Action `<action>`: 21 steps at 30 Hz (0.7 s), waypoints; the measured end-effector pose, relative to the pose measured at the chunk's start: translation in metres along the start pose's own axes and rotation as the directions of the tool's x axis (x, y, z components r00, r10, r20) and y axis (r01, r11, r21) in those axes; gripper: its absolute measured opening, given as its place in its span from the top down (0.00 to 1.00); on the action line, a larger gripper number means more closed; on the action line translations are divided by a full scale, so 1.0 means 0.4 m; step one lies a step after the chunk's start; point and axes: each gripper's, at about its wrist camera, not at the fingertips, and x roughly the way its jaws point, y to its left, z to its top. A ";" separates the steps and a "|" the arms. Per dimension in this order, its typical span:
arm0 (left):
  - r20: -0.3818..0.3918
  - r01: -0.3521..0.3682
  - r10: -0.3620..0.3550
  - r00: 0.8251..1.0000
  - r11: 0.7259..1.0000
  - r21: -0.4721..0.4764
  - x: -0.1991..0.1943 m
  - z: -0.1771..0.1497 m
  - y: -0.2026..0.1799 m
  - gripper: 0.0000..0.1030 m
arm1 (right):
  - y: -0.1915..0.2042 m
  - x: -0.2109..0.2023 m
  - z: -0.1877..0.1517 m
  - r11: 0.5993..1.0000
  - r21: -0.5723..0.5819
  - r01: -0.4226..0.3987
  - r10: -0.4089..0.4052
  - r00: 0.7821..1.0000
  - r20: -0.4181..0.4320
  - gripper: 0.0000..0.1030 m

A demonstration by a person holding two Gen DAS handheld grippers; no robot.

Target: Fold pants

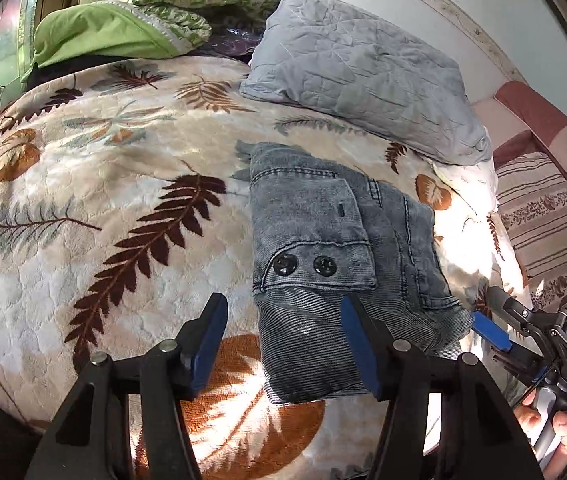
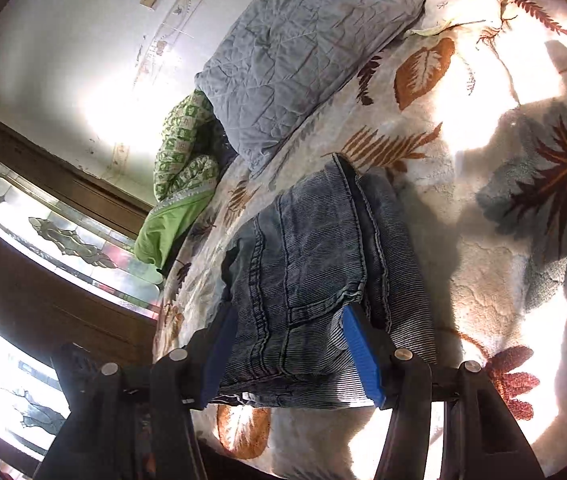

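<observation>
The grey-blue denim pants lie folded into a compact stack on the leaf-patterned blanket, a flap with two black buttons on top. My left gripper is open and empty, hovering above the stack's near left corner. My right gripper comes in low from the right, its blue pad at the stack's right edge. In the right wrist view, my right gripper is open and its jaws straddle the near end of the pants. I cannot tell whether the pads touch the cloth.
A grey quilted pillow lies behind the pants. A green patterned quilt is bunched at the head of the bed. A striped pink cushion is at the right. A wall and a glass-panelled wooden frame lie beyond the bed.
</observation>
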 end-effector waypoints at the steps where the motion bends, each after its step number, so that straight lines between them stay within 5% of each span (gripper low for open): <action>1: -0.012 -0.004 0.004 1.000 1.000 0.001 0.016 -0.004 -0.002 0.42 | 0.001 0.009 0.000 0.999 -0.016 0.035 -0.036 0.999 -0.007 0.43; 12: -0.007 -0.014 0.014 1.000 1.000 -0.007 0.018 -0.022 0.031 0.29 | -0.028 0.070 -0.006 0.994 -0.007 0.113 -0.113 0.985 -0.127 0.43; 14: -0.009 -0.027 0.027 1.000 1.000 -0.010 0.023 -0.024 0.033 0.27 | -0.029 0.074 -0.005 0.995 -0.004 0.104 -0.104 0.985 -0.140 0.53; 15: -0.012 -0.035 0.035 0.999 0.999 -0.013 0.027 -0.025 0.035 0.25 | -0.023 0.078 -0.006 0.995 -0.016 0.103 -0.105 0.983 -0.151 0.76; 16: -0.017 -0.040 0.040 0.999 0.999 -0.017 0.030 -0.025 0.038 0.23 | -0.016 0.083 -0.009 0.994 -0.029 0.103 -0.107 0.981 -0.165 0.86; 21: -0.022 -0.032 0.032 0.999 0.999 -0.016 0.026 -0.021 0.041 0.22 | 0.050 0.035 -0.019 0.982 -0.106 0.156 -0.165 0.983 -0.084 0.94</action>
